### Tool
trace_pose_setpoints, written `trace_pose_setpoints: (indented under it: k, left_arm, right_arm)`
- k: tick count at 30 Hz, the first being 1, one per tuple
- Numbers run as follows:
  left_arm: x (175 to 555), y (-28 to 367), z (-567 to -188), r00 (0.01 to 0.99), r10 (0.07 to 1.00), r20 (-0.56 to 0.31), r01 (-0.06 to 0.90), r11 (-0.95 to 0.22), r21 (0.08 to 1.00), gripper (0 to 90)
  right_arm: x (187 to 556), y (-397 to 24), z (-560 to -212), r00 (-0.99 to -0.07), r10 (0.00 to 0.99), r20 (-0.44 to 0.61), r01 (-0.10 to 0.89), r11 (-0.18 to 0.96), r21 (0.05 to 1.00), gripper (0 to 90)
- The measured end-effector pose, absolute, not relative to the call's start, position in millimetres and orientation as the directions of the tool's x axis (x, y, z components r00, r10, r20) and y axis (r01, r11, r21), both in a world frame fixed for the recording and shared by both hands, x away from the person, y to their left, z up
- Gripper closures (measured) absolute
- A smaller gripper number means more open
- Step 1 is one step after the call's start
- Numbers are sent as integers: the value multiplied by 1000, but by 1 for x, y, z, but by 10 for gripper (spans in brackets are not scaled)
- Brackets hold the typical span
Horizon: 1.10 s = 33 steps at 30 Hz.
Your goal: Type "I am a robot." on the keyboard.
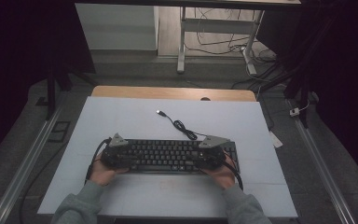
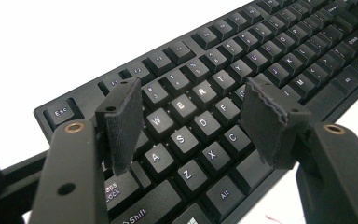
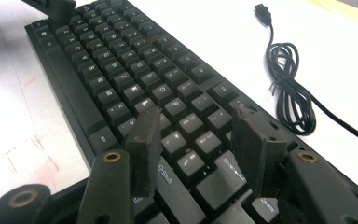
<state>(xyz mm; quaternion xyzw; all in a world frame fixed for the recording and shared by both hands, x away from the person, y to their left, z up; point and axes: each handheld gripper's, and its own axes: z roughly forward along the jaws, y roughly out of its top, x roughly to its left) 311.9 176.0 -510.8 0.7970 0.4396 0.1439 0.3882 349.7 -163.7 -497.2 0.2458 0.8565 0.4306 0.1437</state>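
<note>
Your left gripper point(image 2: 193, 123) and right gripper point(image 3: 198, 151) hover released over the keyboard point(image 1: 168, 154), near the desk's point(image 1: 121, 116) front edge; it's rigid and light, so grasp its end edges.

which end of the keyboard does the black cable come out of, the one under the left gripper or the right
The right gripper's end: the cable leaves the keyboard there, coils, and ends in a loose plug.

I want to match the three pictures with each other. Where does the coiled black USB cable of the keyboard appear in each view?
High view: the USB cable lies on the white table behind the keyboard, near the picture's centre.
Left gripper view: I cannot find the cable there.
Right gripper view: it lies coiled at the upper right, beside the keyboard's far edge.
Shared landmark: the black keyboard.
</note>
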Motion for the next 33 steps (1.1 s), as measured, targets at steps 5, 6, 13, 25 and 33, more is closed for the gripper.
trace_pose_setpoints:
  k: [5,6,13,25,33]
  left_arm:
    - [312,174,-512,576,810,-108,590,-320,742,385]
    - [312,174,-512,576,810,-108,590,-321,741,385]
    - [312,174,-513,578,809,-106,591,-326,738,383]
    - [312,171,-513,581,808,-98,588,-334,737,381]
    - [312,171,-514,581,809,-94,586,-336,737,381]
  right_arm:
    - [354,-151,-496,-840,541,-29,301,510,806,556]
    - [356,-148,-496,-842,539,-29,300,513,804,574]
    - [364,-127,-499,-859,511,-26,300,545,783,763]
    - [369,-104,-507,-870,492,-36,298,583,756,895]
    - [372,-100,-514,-865,499,-43,304,591,747,895]
